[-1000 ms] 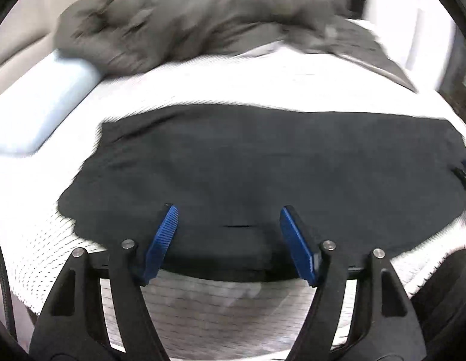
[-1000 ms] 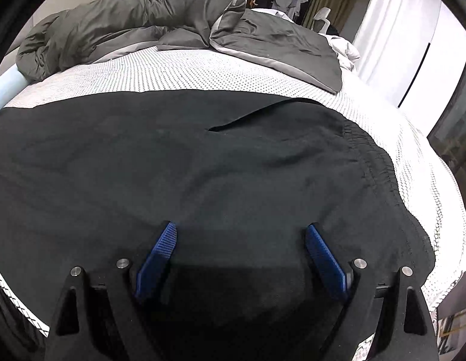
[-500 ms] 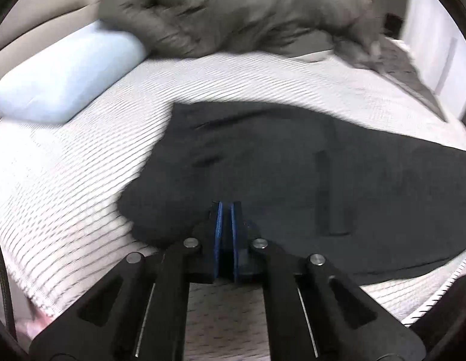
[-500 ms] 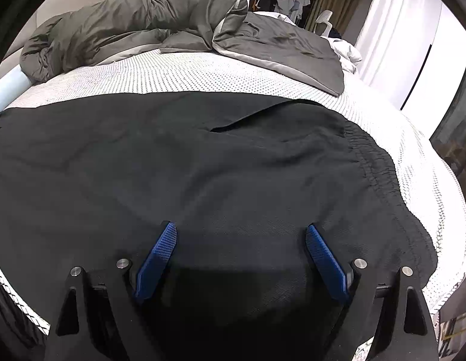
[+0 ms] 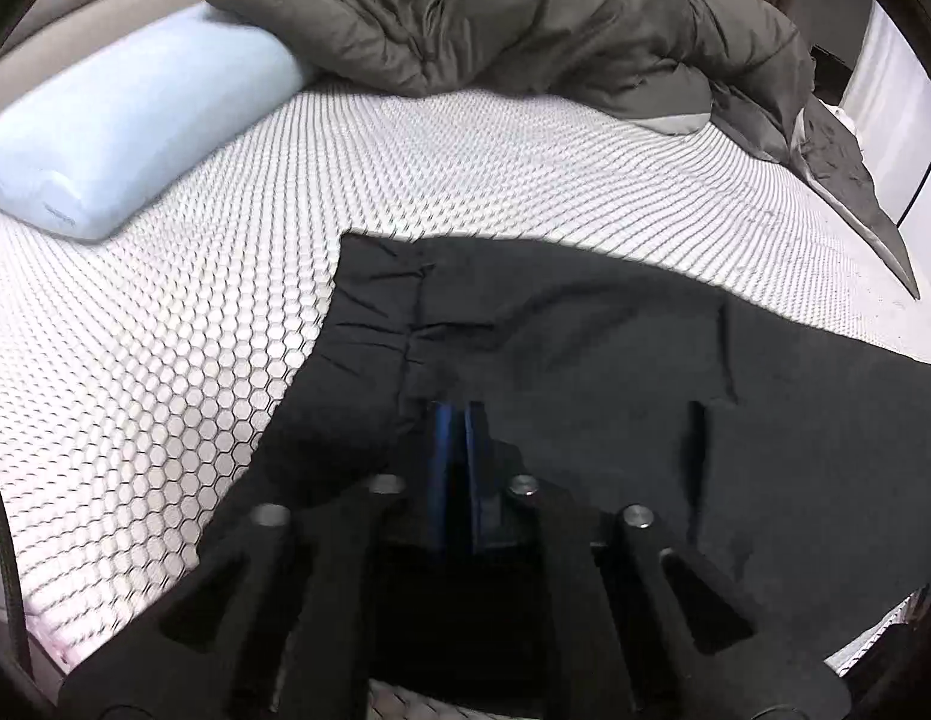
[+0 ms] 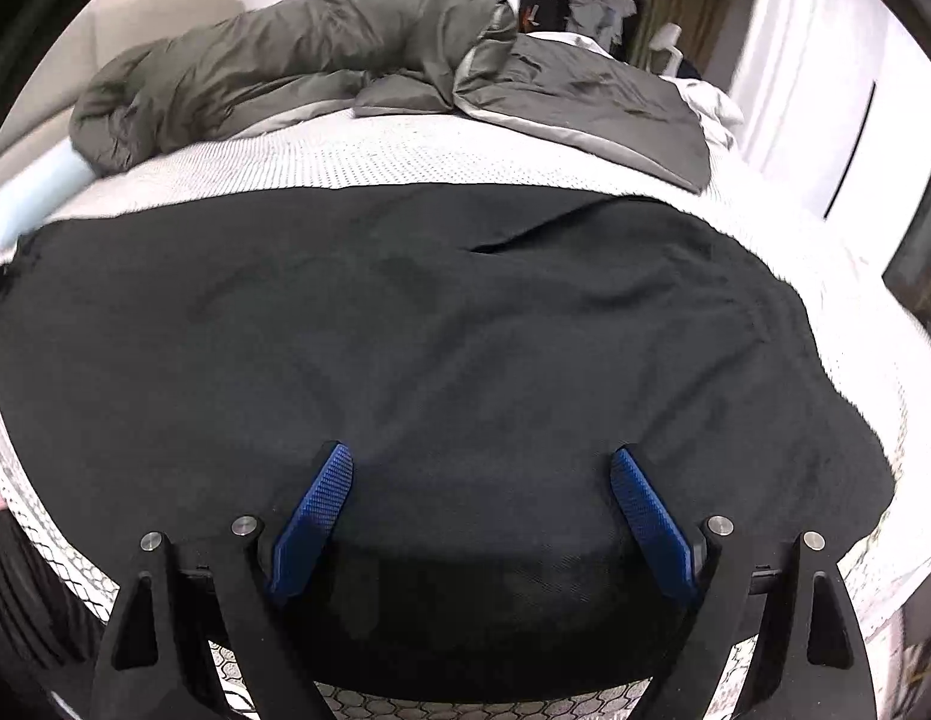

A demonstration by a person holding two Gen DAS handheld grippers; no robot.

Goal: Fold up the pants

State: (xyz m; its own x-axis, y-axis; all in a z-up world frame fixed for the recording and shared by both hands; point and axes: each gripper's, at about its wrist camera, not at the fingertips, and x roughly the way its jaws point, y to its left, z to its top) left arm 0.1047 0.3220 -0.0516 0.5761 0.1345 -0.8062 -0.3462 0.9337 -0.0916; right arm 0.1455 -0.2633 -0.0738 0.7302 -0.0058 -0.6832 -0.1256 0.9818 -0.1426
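Note:
Black pants (image 5: 585, 348) lie spread on a white honeycomb-patterned mattress (image 5: 465, 168). My left gripper (image 5: 459, 414) is shut on the pants near the leg end, its blue pads pressed together on the cloth. Creases run from the grip toward the hem (image 5: 375, 276). In the right wrist view the pants (image 6: 465, 330) fill the middle, with the gathered waistband (image 6: 789, 324) at the right. My right gripper (image 6: 483, 468) hangs open just above the cloth at its near edge, and nothing sits between its fingers.
A pale blue pillow (image 5: 123, 120) lies at the far left of the bed. A crumpled grey duvet (image 5: 525, 12) runs along the far side, also seen as the duvet (image 6: 345, 72) in the right wrist view. White curtains (image 6: 825, 60) hang beyond the bed on the right.
The left jaws went from wide apart to shut at the pants' near edge. The left gripper then moved over the leg end, and the cloth there has creased. The right gripper has stayed put.

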